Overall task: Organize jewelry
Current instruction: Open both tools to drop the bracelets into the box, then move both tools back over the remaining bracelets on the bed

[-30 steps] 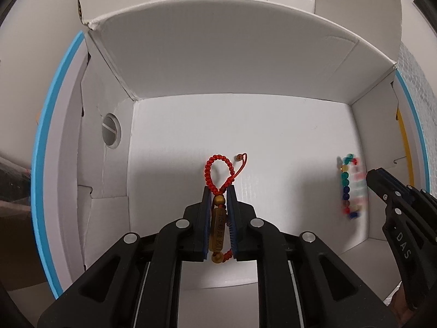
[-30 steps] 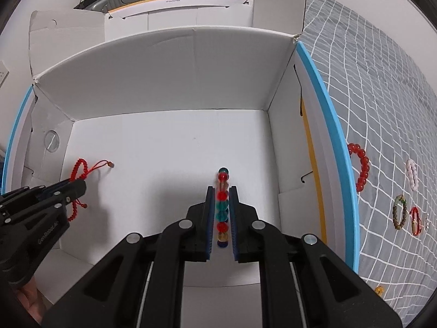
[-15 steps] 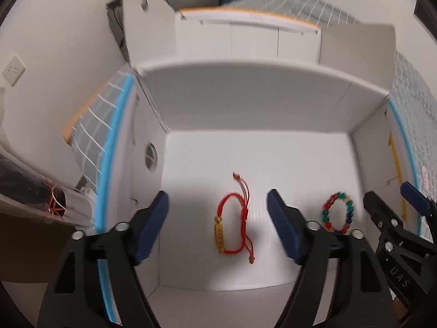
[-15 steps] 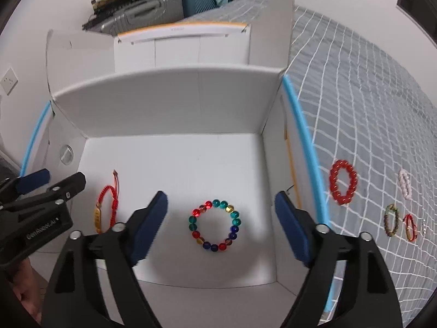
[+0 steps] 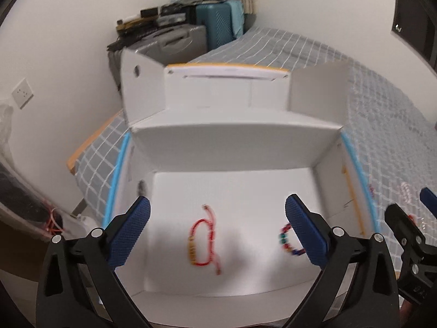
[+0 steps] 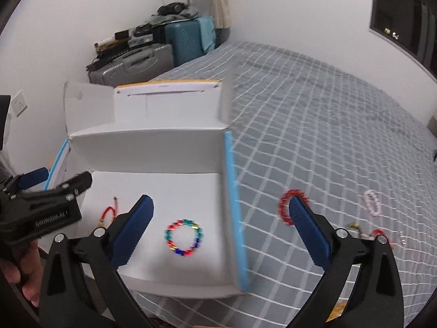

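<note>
Grey checked bedspread [image 6: 314,142], white box [image 6: 153,142], suitcases [image 6: 188,41]

2 bracelets lie in 1 white box [image 6: 153,147]: a red cord bracelet [image 5: 203,242] at 9 o'clock, a multicolored bead bracelet [image 6: 184,237] at 3. 4 more bracelets [image 6: 285,206] rest on 1 bed [image 6: 327,125]; 2 suitcases [image 6: 188,41] stand at 12 o'clock.

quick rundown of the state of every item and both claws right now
left claw: open, empty
right claw: open, empty
white box: open, flaps up
red cord bracelet: flat on box floor
multicolour bead bracelet: flat on box floor
red bead bracelet: on bedspread, outside box
pink bracelet: on bedspread
</note>
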A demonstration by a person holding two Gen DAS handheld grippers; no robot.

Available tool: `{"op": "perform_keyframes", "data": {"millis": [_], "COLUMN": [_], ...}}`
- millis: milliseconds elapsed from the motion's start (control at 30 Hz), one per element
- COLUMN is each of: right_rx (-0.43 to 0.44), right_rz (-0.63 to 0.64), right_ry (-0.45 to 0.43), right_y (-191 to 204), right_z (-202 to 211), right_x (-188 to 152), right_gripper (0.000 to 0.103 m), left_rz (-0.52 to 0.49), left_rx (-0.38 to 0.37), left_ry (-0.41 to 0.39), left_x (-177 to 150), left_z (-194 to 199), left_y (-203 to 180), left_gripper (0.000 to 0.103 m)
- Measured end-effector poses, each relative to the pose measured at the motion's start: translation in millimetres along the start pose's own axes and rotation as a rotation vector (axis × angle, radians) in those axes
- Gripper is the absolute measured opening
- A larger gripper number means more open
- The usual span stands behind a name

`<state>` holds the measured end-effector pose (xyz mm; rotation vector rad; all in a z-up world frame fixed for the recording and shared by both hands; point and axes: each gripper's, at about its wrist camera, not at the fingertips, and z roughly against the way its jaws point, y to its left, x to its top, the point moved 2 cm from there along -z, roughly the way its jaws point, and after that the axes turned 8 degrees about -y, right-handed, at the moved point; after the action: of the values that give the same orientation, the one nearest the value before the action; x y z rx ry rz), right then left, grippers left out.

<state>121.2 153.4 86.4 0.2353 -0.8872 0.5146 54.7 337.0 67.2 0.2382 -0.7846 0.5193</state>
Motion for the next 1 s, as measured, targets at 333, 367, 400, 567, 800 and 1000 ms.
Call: {"op": "perform_keyframes", "data": {"millis": [333, 367, 400, 567, 800, 1000], "right_rx": [-0.142, -0.152, -0.165, -0.21, -0.26, -0.284], "right_rz": [-0.067, -0.073, -0.085, -0.121, -0.184, -0.244], "right_ry": [-0.062, -0.062, -0.062, -0.056, -0.031, 0.025], "right_y": [-125, -135, -151, -205, -279, -338], "right_z": [48, 50, 54, 60, 54, 37], "right_x": [-2, -4, -5, -15, -35, -63], "right_gripper": [0.095, 0.095, 0.095, 0.095, 0.095, 0.095], "left_rz": [-0.09, -0.106, -0.117, -0.182, -0.256, -0.31], "left_rx": [-0.141, -0.159, -0.171, -0.224, -0.292, -0.351], "left_ry": [-0.073, -0.078, -0.08, -0.08, -0.056, -0.025], "left_x": [7, 7, 7, 6, -5, -22], "left_z": [23, 25, 26, 28, 19, 1], "left_y": [-106, -122, -132, -192, -271, -328], "left_gripper": [0.097, 0.097, 0.097, 0.097, 0.097, 0.097]}}
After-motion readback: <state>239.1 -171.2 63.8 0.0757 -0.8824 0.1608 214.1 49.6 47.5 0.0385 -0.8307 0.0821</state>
